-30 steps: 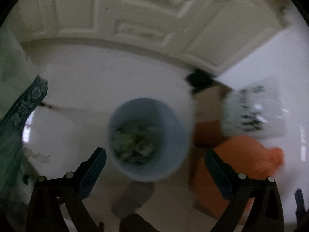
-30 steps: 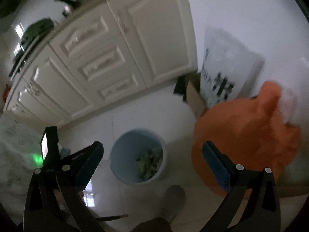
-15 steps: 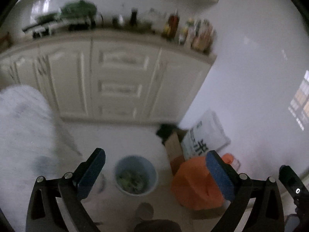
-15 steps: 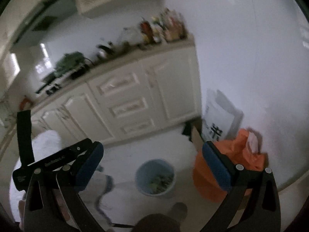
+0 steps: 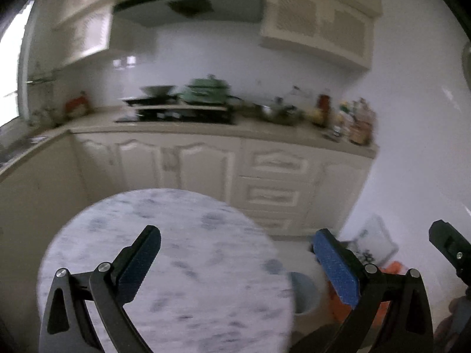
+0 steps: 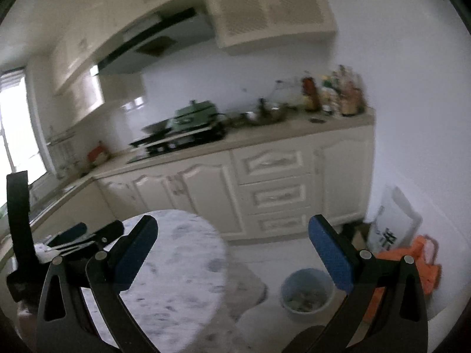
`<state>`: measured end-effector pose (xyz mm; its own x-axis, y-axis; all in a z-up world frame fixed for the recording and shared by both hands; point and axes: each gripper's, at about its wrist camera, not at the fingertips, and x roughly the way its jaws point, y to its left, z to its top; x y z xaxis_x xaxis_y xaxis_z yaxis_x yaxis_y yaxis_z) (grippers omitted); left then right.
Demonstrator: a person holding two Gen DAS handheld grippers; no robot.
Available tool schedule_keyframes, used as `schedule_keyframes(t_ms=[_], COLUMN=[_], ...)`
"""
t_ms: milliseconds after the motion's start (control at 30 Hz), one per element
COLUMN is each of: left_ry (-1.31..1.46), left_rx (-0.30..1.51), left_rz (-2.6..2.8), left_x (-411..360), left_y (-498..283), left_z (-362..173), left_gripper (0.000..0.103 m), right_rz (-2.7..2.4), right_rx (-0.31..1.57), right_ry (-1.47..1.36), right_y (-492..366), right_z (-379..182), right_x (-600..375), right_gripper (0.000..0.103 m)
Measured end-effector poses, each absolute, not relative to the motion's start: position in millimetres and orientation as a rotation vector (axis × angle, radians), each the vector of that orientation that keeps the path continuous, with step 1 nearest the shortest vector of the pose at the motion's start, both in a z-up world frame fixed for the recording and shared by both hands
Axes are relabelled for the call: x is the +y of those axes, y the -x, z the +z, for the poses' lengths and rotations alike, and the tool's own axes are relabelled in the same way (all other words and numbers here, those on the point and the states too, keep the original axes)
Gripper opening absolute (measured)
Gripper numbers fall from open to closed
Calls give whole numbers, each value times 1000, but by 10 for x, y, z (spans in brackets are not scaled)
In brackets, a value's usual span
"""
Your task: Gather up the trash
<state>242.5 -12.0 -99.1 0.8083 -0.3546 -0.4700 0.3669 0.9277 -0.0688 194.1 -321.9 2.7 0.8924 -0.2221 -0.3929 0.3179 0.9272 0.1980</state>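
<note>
Both views are tilting up from floor to counter — you are holding left gripper [image 5: 237, 260] and right gripper [image 6: 232, 253] wide, empty; trash bin [image 6: 306, 294] is sitting beside the round table [image 6: 176, 270].

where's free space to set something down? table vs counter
The round marble table shows a bare top under the open left gripper and right gripper. The countertop is crowded: stove, bowls, bottles. The floor between table and blue trash bin looks passable.
</note>
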Motion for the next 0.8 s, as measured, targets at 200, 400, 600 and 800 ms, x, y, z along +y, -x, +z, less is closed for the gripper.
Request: schedule_keyframes(t_ms=[200, 400, 600, 800], left_ry=[-1, -4, 72, 92], left_rx=[451, 394, 371, 375], left_rz=[-266, -140, -102, -67], left_x=[567, 857, 965, 1118], left_y=[-1900, -1389, -1172, -790], left_z=[-768, -773, -998, -948], left_gripper=[102, 102, 102, 102], right_rz=[-196, -148, -139, -130], right_rx=[387, 424, 416, 402], right_ry=[-192, -128, -86, -36], right_y=[-2279, -2535, -2580, -2539], right_z=[108, 54, 104, 155], right_x=[-2445, -1787, -1309, -1077], right_gripper=[103, 103, 103, 103])
